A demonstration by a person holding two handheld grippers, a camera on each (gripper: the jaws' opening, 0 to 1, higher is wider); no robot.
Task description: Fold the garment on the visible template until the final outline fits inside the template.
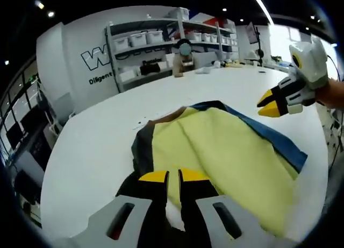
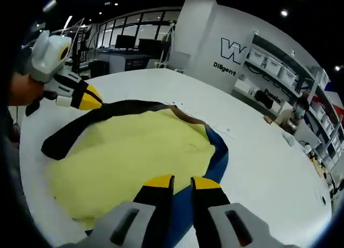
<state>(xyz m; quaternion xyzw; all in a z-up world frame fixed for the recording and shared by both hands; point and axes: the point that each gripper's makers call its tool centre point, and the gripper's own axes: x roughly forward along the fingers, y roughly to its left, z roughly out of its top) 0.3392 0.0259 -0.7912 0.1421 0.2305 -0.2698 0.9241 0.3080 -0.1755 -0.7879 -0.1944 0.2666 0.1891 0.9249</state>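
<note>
Soft yellow fleece garment with blue and black trim [image 1: 220, 151] on white tabletop [image 1: 97, 146].
Limp, light; pinch at edges. Left claw [image 1: 173, 176] and right claw [image 2: 181, 182] both narrow, holding nothing.

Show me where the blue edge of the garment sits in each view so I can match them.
Left gripper view: the blue edge runs along the far right side of the yellow garment.
Right gripper view: it curves down the garment's right side, above the right hand-held gripper.
Shared landmark: the white shelving.

opposite sides, close, both facing garment [image 1: 215, 151]
</note>
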